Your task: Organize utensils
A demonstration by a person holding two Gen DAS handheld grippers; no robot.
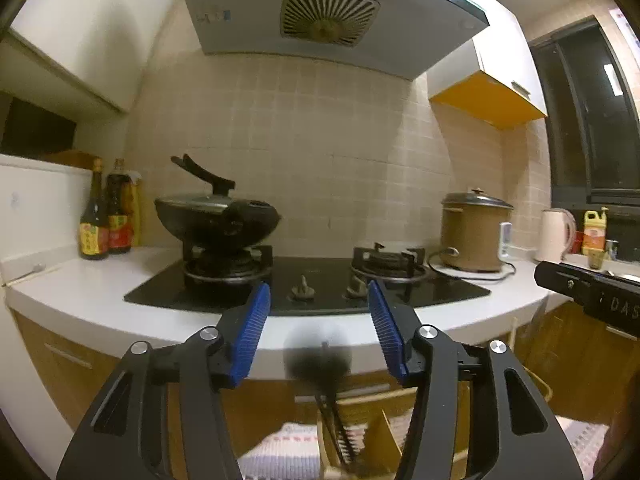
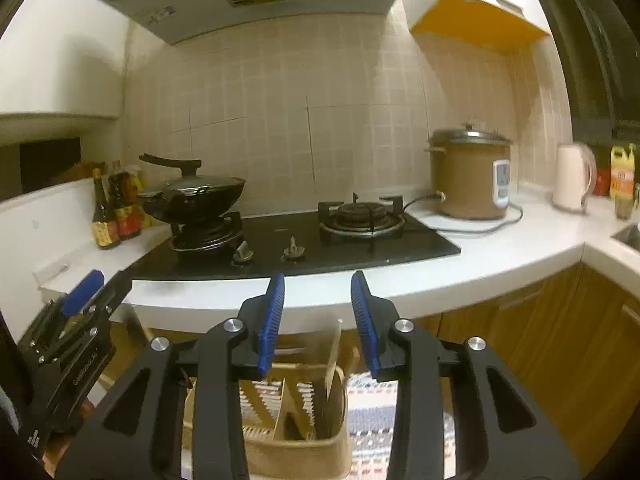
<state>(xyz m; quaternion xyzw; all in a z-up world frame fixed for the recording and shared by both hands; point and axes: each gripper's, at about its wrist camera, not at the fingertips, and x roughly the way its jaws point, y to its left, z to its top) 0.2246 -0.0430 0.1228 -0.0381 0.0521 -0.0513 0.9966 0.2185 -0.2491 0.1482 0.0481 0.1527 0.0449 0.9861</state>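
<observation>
Utensils sit in that tan holder (image 2: 296,436) under your right gripper (image 2: 318,320), at 6 o'clock from the stove (image 2: 296,236); a pale flat one (image 2: 333,356) stands up between its spread blue pads, untouched. Your left gripper (image 1: 318,328) gapes too, a blurry dark spatula (image 1: 320,360) below it. Wok (image 1: 216,220) at 11 o'clock, rice cooker (image 2: 470,176) at 2.

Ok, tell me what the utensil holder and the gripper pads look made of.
Utensil holder: apparently light wood or bamboo, matte, with tan slatted dividers. Pads on the right hand-held gripper: blue, ribbed, probably rubber or soft plastic, matte.
</observation>
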